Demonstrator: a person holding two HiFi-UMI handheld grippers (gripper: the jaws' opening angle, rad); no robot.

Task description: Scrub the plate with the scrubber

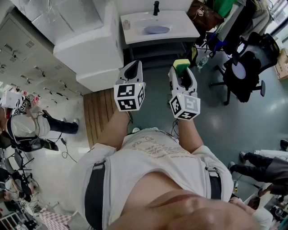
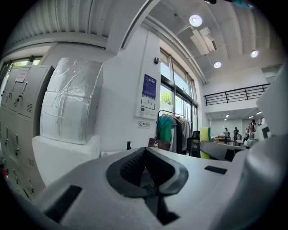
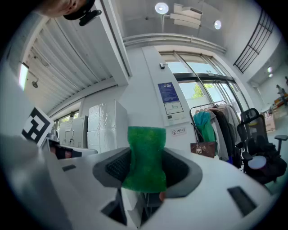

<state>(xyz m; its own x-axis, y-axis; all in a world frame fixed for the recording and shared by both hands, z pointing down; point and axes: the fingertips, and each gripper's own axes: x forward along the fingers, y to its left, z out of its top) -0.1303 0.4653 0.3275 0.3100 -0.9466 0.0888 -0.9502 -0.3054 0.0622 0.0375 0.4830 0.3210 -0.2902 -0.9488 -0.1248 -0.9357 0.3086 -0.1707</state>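
Observation:
A blue plate (image 1: 156, 30) lies in the white sink (image 1: 180, 22) far ahead of me, beside a black faucet (image 1: 156, 8). My right gripper (image 1: 182, 72) is shut on the scrubber (image 1: 181, 64), a sponge with a yellow body and a green face. In the right gripper view the green face (image 3: 145, 157) stands upright, squeezed between the jaws of that gripper (image 3: 146, 173). My left gripper (image 1: 133, 68) is raised beside it, shut and holding nothing. In the left gripper view that gripper (image 2: 146, 168) has its jaws together and nothing between them. Both grippers are well short of the sink.
A large white wrapped unit (image 1: 90, 45) stands left of the sink, with grey lockers (image 1: 27, 58) beyond it. A wooden mat (image 1: 99, 112) lies on the floor. A black office chair (image 1: 245, 72) is at the right, near a clothes rack (image 3: 211, 126). People stand at the left (image 1: 27, 130).

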